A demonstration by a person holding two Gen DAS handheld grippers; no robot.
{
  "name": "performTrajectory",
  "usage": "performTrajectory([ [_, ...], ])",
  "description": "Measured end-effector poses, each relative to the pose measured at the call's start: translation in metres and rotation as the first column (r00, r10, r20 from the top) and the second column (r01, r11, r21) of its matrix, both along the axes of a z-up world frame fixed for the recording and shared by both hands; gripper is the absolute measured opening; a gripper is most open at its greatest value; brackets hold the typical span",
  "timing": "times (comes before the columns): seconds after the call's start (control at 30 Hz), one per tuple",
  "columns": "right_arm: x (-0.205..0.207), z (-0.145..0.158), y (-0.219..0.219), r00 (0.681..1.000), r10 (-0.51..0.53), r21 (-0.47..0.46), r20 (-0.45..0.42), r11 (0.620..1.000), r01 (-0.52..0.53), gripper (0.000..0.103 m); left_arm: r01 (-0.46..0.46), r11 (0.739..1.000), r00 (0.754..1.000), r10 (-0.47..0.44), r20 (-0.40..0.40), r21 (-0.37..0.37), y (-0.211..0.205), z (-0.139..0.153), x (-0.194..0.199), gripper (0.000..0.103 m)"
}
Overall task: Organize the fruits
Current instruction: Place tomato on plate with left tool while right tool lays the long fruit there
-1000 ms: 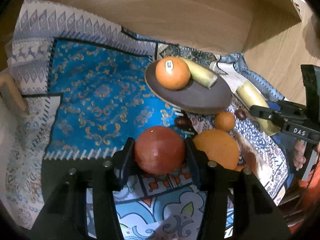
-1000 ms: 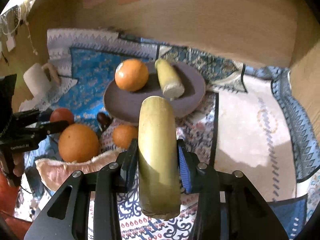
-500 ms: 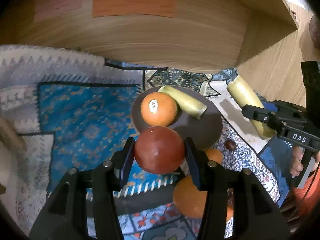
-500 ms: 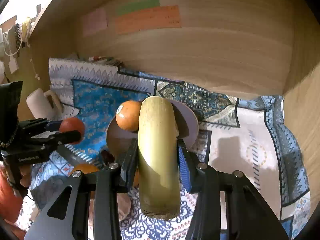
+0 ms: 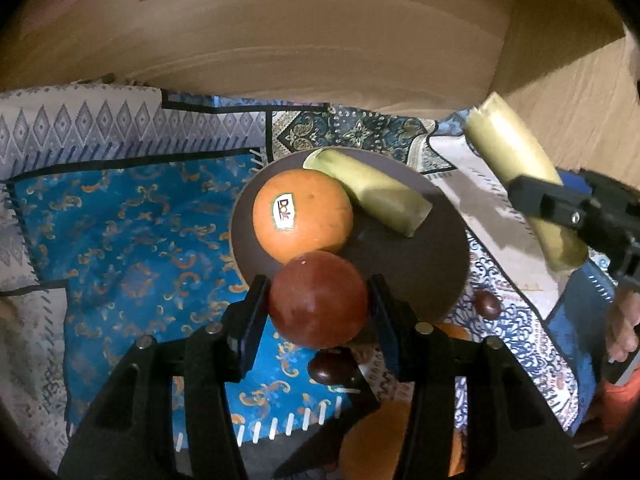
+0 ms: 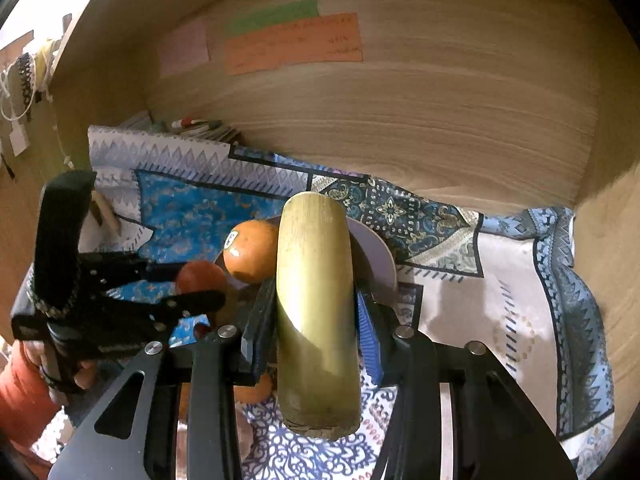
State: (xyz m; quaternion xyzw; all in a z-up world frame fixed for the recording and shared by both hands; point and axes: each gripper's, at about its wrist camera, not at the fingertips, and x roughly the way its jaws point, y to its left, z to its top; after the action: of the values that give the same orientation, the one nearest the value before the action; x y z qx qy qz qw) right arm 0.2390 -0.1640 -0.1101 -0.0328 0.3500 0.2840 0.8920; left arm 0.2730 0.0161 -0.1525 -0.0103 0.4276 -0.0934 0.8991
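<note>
My left gripper (image 5: 318,300) is shut on a round red fruit (image 5: 318,300) and holds it above the near rim of a dark plate (image 5: 436,264). On the plate lie an orange with a Dole sticker (image 5: 303,215) and a yellow-green banana piece (image 5: 370,192). My right gripper (image 6: 316,312) is shut on a second, longer banana piece (image 6: 316,308), held in the air to the right of the plate; it also shows in the left wrist view (image 5: 520,180). The left gripper with the red fruit (image 6: 200,276) shows at left in the right wrist view.
A patterned blue and white cloth (image 5: 132,232) covers the shelf floor. Loose oranges (image 5: 372,440) and dark chestnuts (image 5: 330,366) lie in front of the plate. Wooden walls (image 6: 400,112) close the back and right side; paper labels (image 6: 292,48) stick on the back wall.
Both grippers have moved forward toward the plate with their fruit still held. The red fruit now hangs over the plate's near rim.
</note>
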Motion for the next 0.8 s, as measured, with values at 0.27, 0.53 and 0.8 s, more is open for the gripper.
performTrajectory([
  [0.27,0.025,-0.012,0.019,0.998,0.028,-0.017,-0.052,0.999,-0.029,0.034,0.003,1.000,1.000,-0.004,-0.005,-0.025,0.002,-0.007,0.006,0.053],
  [0.53,0.044,-0.022,0.036,0.993,0.039,-0.050,-0.109,0.998,-0.044,0.034,0.002,0.999,1.000,-0.001,0.024,-0.054,0.008,-0.006,0.003,0.072],
  [0.8,0.052,-0.029,0.052,0.990,0.055,-0.086,-0.134,0.994,-0.066,0.034,-0.015,0.998,0.998,0.019,0.061,-0.057,0.012,0.001,-0.002,0.072],
])
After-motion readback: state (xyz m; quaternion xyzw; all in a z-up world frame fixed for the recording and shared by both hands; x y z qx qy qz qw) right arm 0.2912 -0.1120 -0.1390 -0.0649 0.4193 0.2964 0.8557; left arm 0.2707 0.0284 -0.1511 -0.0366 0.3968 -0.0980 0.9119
